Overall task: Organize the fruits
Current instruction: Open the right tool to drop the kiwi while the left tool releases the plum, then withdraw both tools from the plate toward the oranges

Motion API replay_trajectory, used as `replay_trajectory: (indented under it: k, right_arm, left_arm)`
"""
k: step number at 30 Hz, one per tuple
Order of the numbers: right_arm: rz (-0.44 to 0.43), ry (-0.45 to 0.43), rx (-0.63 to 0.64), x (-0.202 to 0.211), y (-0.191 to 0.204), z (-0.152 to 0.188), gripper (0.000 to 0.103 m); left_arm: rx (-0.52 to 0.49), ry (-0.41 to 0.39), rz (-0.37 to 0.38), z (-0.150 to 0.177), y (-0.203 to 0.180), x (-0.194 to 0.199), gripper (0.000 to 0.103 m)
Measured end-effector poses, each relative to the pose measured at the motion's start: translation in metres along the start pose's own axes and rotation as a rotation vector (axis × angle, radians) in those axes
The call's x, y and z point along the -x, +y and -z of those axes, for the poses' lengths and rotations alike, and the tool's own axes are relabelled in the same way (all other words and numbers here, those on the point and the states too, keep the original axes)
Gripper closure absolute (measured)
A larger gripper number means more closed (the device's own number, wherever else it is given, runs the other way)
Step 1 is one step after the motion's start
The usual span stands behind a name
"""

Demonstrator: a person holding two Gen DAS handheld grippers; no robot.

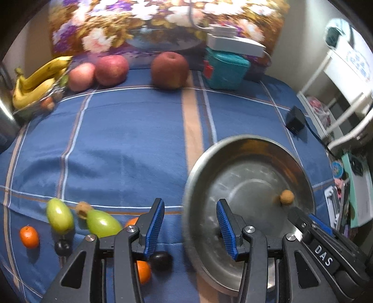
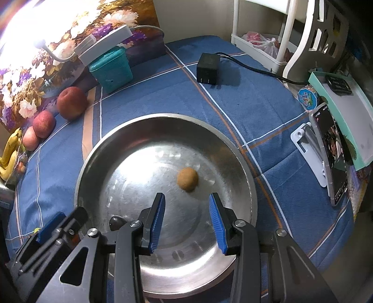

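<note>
- Landmark: steel bowl (image 2: 244, 186), sat on the blue plaid cloth (image 1: 130, 144). Everything below is placed against it.
- Right gripper (image 2: 186, 221) hung over the bowl's near half, jaws parted, nothing between the pads.
- Left gripper (image 1: 190, 229) straddled the bowl's left rim: one finger over the cloth, one over the bowl. Jaws parted, empty.
- Inside the bowl: one small brown round fruit (image 2: 187, 179), lying free toward the right side, just beyond the right gripper's tips. Looked like the only fruit sorted so far.
- Step in hand, my read: go back for the next small fruit. Left gripper is the closer one.
- Just left of the bowl, near edge: dark plum (image 1: 161, 260), orange (image 1: 142, 272) partly under the left finger, second orange (image 1: 131, 222) half hidden.
- Further left: two green oval fruits (image 1: 102, 223), a walnut-like brown piece (image 1: 82, 208), another dark plum (image 1: 62, 247), a small orange (image 1: 29, 236).
- To do it well: open wider before descending, centre the pads on one fruit, squeeze gently since round fruit may roll away.
- Far side beyond the bowl: three apples (image 1: 169, 70), bananas (image 1: 35, 81) far left, teal box (image 1: 223, 70), floral board (image 1: 163, 21) behind.
- Right of the bowl: black adapter (image 2: 207, 67) with cable, phone on a white stand (image 2: 331, 153), white rack (image 2: 279, 35) off the table.
</note>
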State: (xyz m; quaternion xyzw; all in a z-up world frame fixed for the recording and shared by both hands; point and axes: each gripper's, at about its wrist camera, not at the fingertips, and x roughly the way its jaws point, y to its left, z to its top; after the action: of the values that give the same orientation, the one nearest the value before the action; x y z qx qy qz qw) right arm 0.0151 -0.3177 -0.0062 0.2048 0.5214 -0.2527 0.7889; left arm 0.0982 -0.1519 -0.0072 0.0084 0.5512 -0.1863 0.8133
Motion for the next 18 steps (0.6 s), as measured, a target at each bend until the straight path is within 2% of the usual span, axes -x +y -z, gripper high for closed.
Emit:
replay_trajectory:
  k: [9, 18]
  right_arm:
    - [-0.006, -0.003, 0.043, 0.001, 0.015, 0.005, 0.063]
    - [-0.016, -0.014, 0.082, 0.004, 0.023, 0.005, 0.063]
  left_arm:
    - [0.109, -0.016, -0.037, -0.006, 0.040, 0.004, 0.053]
    - [0.145, -0.016, -0.042, -0.004, 0.052, 0.004, 0.053]
